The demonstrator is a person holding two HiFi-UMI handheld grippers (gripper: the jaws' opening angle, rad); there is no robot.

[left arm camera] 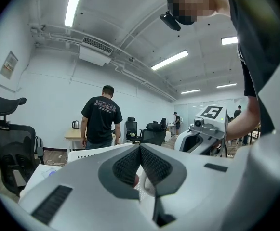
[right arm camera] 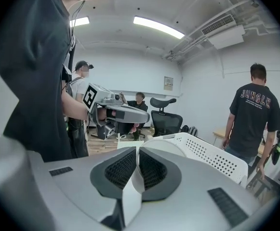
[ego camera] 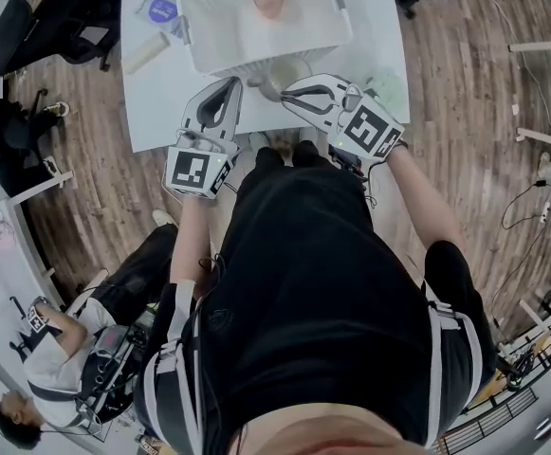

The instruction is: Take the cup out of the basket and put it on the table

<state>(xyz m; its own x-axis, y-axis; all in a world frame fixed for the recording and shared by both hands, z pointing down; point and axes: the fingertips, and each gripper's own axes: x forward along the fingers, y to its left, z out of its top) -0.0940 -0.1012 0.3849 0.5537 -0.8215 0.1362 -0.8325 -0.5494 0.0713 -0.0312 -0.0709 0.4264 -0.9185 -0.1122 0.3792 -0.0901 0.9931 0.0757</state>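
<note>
Right claw (right arm camera: 138, 154) pinches the plain white cup (right arm camera: 165, 147) by its thin rim; left claw (left arm camera: 140, 150) clenched.

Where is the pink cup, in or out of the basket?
In: the head view shows the pink cup inside the white basket, within its walls.

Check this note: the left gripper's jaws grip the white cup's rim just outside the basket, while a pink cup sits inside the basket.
Wrong gripper. It is the right gripper whose jaws grip the rim of the white cup just outside the basket, while a pink cup sits inside the basket. The right gripper view shows the rim between its jaws.
</note>
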